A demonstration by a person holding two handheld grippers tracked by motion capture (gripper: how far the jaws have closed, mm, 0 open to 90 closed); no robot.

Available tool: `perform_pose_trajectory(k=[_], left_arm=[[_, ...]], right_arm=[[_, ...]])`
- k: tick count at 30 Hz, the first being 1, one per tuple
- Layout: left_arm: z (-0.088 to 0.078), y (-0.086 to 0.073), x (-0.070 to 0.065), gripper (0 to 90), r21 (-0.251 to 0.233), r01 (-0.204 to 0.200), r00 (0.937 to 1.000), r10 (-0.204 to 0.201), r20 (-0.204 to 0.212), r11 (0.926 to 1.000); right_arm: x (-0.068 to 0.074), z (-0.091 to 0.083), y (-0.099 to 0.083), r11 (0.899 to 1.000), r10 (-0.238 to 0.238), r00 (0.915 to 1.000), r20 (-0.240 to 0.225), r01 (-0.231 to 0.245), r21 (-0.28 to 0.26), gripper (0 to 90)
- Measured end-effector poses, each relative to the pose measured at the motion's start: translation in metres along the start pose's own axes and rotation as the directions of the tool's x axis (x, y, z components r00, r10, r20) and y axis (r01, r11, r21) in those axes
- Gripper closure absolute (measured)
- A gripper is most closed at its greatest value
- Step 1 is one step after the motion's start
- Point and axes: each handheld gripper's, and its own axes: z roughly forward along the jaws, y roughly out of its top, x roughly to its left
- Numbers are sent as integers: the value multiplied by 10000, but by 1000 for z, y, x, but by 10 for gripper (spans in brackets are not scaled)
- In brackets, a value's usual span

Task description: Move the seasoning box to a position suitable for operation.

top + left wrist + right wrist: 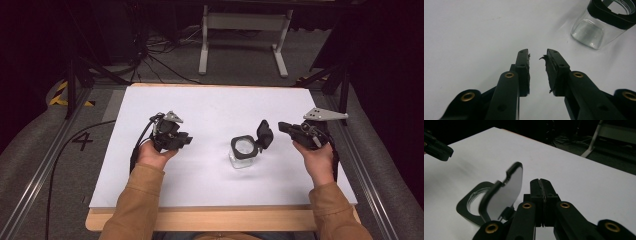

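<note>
On the white table (210,107), near its middle: clear jar (243,152), black collar, hinged lid (264,134) flipped up. Left gripper (537,56) just beside, jaws narrowly parted, holding nothing. Right gripper (541,181) pressed closed, empty, right by the lid.

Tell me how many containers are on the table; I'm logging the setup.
1: a clear glass jar with its black flip lid open, standing right of centre on the white table.
</note>
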Motion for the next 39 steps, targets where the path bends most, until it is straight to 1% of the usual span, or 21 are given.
perform_pose_trajectory(k=[1, 2, 3, 5, 6, 8, 9, 12, 13, 15, 16, 21, 23, 24, 26, 31, 32, 33, 35, 37, 39], left_arm=[[-2, -2, 0, 727, 89, 31, 10000, -31, 0, 10000], [-4, -3, 1, 727, 29, 70, 10000, -70, -68, 10000], [-4, -3, 1, 727, 29, 70, 10000, -70, -68, 10000], [-9, -5, 1, 727, 77, 123, 9999, -122, -66, 9999], [-9, -6, 1, 727, -46, 139, 9999, -140, -102, 9999], [-11, -5, 1, 724, -14, 89, 9999, -89, -58, 10000], [-10, -5, 1, 720, -30, 174, 9998, -174, -58, 9998], [-8, -5, 1, 699, 31, 129, 9999, -129, -8, 9999], [-8, -4, 1, 699, 98, 40, 10000, -40, -8, 9999], [-7, -4, 0, 699, 65, 132, 9999, -133, 56, 9999], [-7, -4, 0, 699, 47, 69, 10000, -69, 28, 10000], [-4, -3, -1, 681, 83, 56, 9999, -57, 132, 9999], [-2, -3, -1, 679, 163, 52, 9999, -55, 137, 9999], [0, -3, -2, 680, 297, -16, 9998, 10, 187, 9996], [3, -3, -2, 680, 277, 1, 9998, -7, 207, 9996], [6, -2, -5, 680, 389, -73, 9997, 63, 255, 9992], [7, -1, -6, 679, 409, -111, 9996, 100, 271, 9991], [9, -1, -7, 677, 384, -51, 9995, 38, 314, 9992], [17, -1, -12, 678, 474, -42, 9986, 17, 520, 9989], [28, 1, -21, 701, 387, -279, 9979, 256, 589, 9989], [40, 3, -30, 724, 412, -453, 9938, 408, 1039, 9981]], right_arm=[[2, 0, 3, 9999, -89, 9999, -59, 89, -51, 894], [3, 0, 5, 9999, -125, 9998, -125, 124, -106, 893], [3, 0, 5, 9999, -125, 9998, -125, 124, -106, 893], [8, 0, 10, 9994, -276, 9992, -287, 269, -217, 893], [9, 1, 11, 9992, -323, 9990, -294, 316, -244, 893], [13, 1, 13, 9986, -452, 9981, -415, 440, -292, 893], [14, 1, 13, 9985, -459, 9979, -462, 445, -303, 893], [17, 2, 13, 9982, -568, 9970, -523, 557, -225, 893], [17, 3, 13, 9983, -555, 9969, -553, 543, -230, 893], [18, 3, 13, 9982, -560, 9966, -603, 546, -233, 893], [19, 3, 13, 9983, -555, 9964, -645, 542, -214, 893], [21, 3, 13, 9975, -679, 9959, -593, 664, -261, 892], [21, 3, 13, 9975, -672, 9960, -584, 657, -270, 892], [21, 3, 13, 9976, -639, 9962, -598, 622, -311, 892], [22, 2, 13, 9975, -648, 9960, -609, 629, -325, 893], [26, 3, 14, 9962, -819, 9945, -647, 799, -333, 893], [27, 3, 14, 9964, -804, 9946, -663, 783, -327, 893], [28, 4, 14, 9964, -798, 9939, -760, 773, -357, 893], [29, 6, 13, 9964, -796, 9931, -856, 767, -368, 893], [30, 8, 13, 9962, -847, 9927, -863, 827, -263, 893], [31, 8, 13, 9963, -839, 9926, -879, 821, -239, 893]])
